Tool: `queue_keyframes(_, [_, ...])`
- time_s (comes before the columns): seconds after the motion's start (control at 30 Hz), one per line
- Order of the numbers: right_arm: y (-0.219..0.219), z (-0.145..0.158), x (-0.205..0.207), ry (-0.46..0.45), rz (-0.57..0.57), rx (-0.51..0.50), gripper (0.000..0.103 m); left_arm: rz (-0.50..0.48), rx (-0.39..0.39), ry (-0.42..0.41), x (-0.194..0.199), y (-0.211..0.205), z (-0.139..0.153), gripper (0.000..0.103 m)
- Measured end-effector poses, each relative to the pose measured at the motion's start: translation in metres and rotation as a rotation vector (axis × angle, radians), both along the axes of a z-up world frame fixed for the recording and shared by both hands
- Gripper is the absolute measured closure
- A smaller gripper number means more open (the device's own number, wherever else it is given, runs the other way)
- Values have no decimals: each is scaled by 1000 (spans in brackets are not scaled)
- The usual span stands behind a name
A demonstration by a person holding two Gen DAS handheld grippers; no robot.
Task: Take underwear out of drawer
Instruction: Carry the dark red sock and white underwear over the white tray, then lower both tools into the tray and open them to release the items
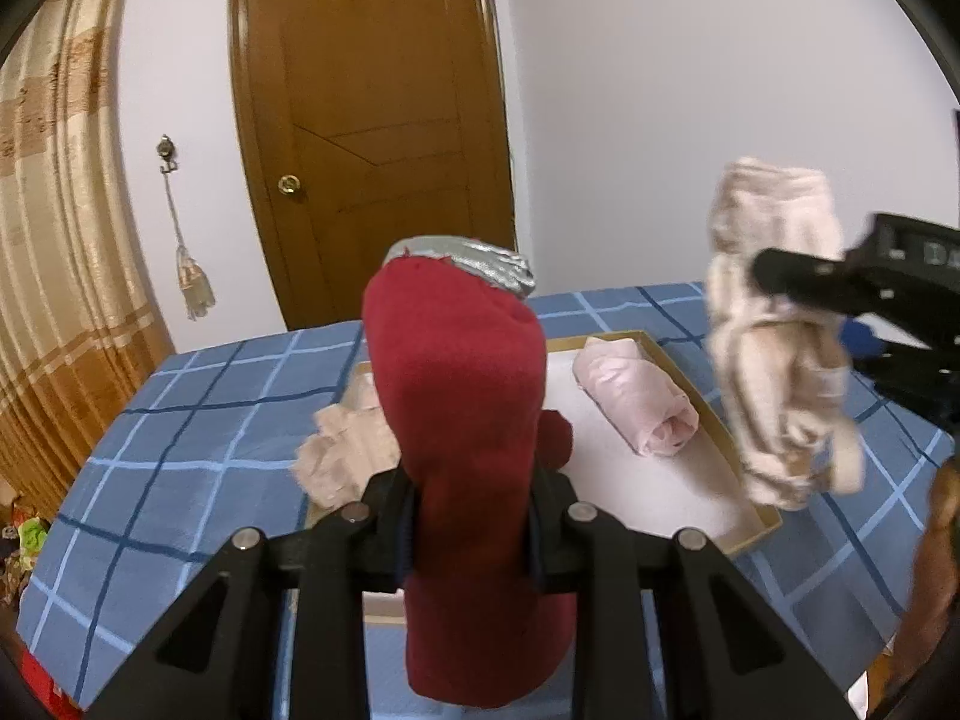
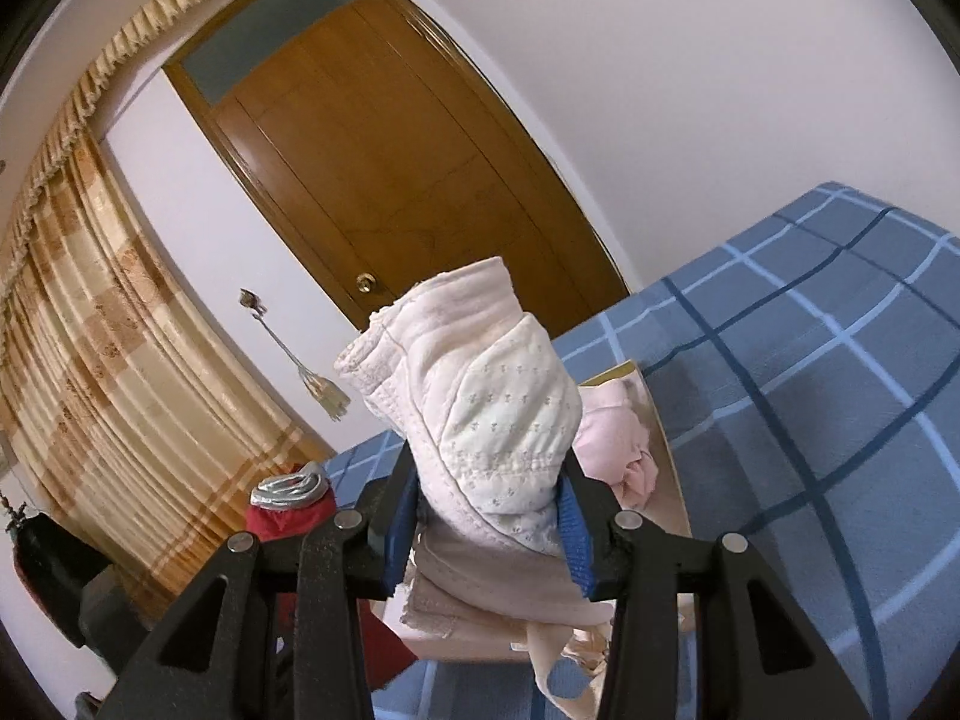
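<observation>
Left wrist view: left claw [image 1: 471,516] grips a red roll [image 1: 462,408] standing upright, silver band up, above the drawer [image 1: 714,420] on the bed [image 1: 180,420]; right claw [image 2: 489,531] clamps upright pale underwear [image 2: 480,396].

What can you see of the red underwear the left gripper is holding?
The red underwear is a rolled bundle of soft, matte, fleece-like cloth, dark red, with a shiny silver waistband at its top end. It stands roughly upright, clamped near its lower half between the jaws of the left gripper, lifted above the drawer on the blue checked bedspread. Only the jaws touch it. The right wrist view shows just its banded top.
</observation>
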State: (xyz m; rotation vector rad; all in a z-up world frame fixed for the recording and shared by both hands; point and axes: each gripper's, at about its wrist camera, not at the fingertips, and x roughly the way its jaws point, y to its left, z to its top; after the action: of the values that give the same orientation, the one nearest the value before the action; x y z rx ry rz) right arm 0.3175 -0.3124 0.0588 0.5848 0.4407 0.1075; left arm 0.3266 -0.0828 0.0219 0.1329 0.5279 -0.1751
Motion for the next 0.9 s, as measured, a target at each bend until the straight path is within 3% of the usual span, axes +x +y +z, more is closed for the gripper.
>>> queue_keyframes(0.23, [5,-24,62,110,-11,-3,59,14,69,28,35,-19,-9,77])
queue_keyframes(0.57, [9,-59,129,250,19,-55,59,-4,57,206,76,-23,-50,77])
queue_keyframes(0.9, [7,-87,160,312,12,-64,59,15,60,223,92,-25,-63,77])
